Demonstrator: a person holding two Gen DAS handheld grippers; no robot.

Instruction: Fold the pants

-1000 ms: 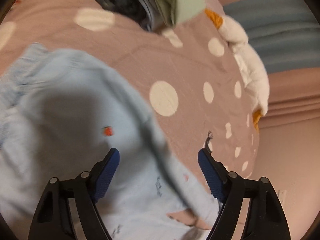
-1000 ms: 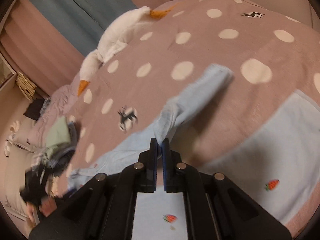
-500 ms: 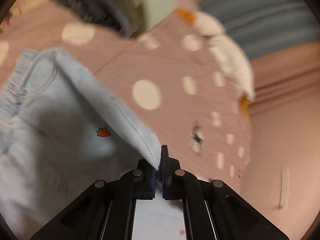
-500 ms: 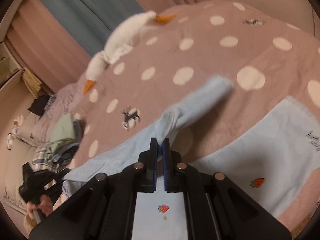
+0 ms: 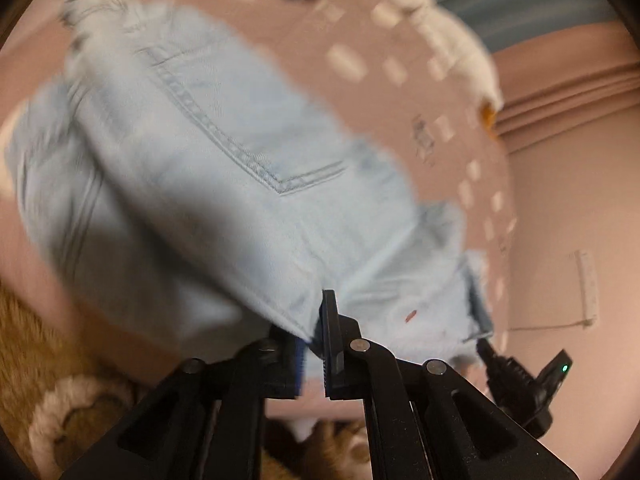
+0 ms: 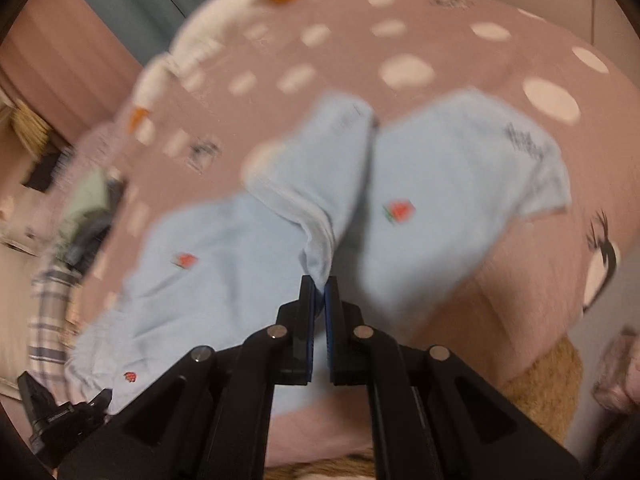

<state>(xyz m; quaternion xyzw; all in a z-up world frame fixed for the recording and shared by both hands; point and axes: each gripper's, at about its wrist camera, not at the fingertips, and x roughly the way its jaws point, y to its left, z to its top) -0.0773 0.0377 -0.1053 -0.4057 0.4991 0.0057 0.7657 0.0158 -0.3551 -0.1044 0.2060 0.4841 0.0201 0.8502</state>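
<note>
Spotted bedspread [image 6: 460, 32] underneath; pants [image 6: 240, 248] bunched mid-frame, fold only begun. Left tongs [image 5: 316, 320] pinch a hem edge, right tongs [image 6: 319, 288] pinch a fabric ridge. Flattening remains.

Dotted pink bedspread [image 6: 460, 20] — white plush goose [image 6: 200, 48].
</note>
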